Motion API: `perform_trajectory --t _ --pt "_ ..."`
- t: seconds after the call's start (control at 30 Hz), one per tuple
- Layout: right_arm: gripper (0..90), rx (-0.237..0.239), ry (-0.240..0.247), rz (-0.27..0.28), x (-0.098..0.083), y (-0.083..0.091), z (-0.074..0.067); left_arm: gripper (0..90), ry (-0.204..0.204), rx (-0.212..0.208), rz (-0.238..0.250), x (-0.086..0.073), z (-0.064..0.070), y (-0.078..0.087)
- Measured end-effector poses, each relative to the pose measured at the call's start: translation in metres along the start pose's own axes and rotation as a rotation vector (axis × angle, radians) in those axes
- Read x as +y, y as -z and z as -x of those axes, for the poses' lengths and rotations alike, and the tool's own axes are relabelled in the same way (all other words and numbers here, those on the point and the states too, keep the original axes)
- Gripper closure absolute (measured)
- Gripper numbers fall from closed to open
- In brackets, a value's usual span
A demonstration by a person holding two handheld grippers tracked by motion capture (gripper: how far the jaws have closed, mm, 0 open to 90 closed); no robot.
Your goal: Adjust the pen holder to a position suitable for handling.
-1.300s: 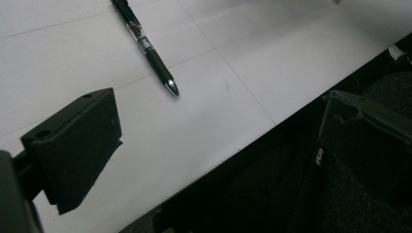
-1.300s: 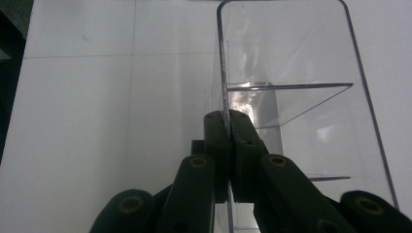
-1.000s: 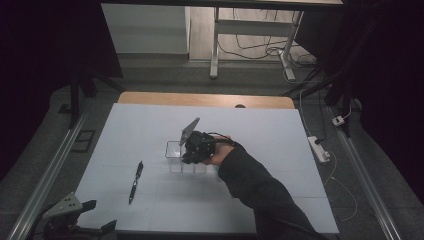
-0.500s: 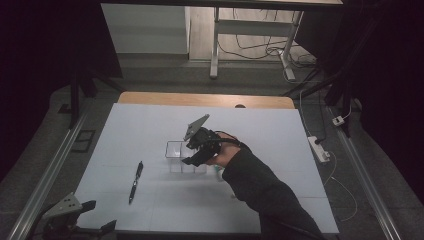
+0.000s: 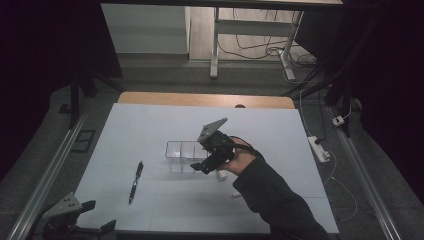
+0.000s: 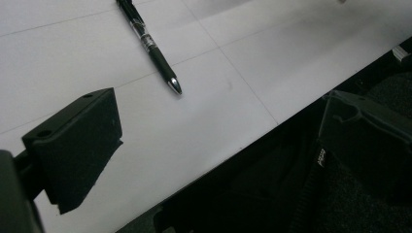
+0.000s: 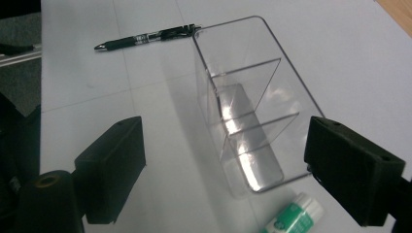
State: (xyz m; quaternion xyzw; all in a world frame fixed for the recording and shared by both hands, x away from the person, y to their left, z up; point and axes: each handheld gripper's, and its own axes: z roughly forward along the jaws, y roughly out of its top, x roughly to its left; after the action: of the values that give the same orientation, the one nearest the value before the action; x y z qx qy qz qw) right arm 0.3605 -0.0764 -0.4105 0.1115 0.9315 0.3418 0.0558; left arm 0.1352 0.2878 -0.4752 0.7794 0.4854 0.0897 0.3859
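A clear plastic organizer (image 5: 181, 152) with three compartments stands mid-table. My right gripper (image 5: 202, 159) hovers at its right end, tilted down toward it. In the right gripper view its jaws have just been opening and now stand wide apart around the near end of the organizer (image 7: 248, 111); neither pad touches it. A black pen (image 5: 135, 181) lies left of the organizer, also seen as the pen (image 7: 145, 38) and the pen (image 6: 150, 46). My left gripper (image 5: 100, 216) rests at the table's front left corner, and the left gripper (image 6: 218, 141) is open with nothing between its jaws.
A white and green tube (image 7: 291, 216) lies just by the organizer's near end, the same tube (image 5: 221, 175) under my right hand. A small white piece (image 5: 235, 195) lies nearer the front. A power strip (image 5: 318, 148) sits off the table's right edge.
My right gripper has drawn back to the right from the organizer, risen a little, and its jaws have opened. The left gripper and the pen have not moved.
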Motion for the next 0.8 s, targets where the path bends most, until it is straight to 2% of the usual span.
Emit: perform_trajectory --t 0.1,0.3,0.53,0.7,0.8 --pt "14.3 -0.002 -0.022 0.0 -0.009 0.007 -0.005 1.7 0.004 0.0 0.0 0.0 -0.001 0.0" --pt "7.1 -0.038 -0.069 -0.009 -0.028 0.018 -0.017 1.6 0.009 -0.001 -0.001 0.001 -0.001 -0.001" --pt "0.3 -0.049 -0.084 -0.014 -0.046 0.029 -0.024 1.5 0.016 -0.012 -0.001 0.002 -0.002 -0.001" --pt "0.2 -0.093 -0.101 -0.027 -0.06 0.038 -0.029 1.5 0.018 -0.015 -0.003 0.002 -0.003 -0.001" --pt "0.0 -0.115 -0.151 0.005 -0.07 0.045 -0.035 1.6 0.014 -0.012 -0.005 0.002 -0.002 -0.001"
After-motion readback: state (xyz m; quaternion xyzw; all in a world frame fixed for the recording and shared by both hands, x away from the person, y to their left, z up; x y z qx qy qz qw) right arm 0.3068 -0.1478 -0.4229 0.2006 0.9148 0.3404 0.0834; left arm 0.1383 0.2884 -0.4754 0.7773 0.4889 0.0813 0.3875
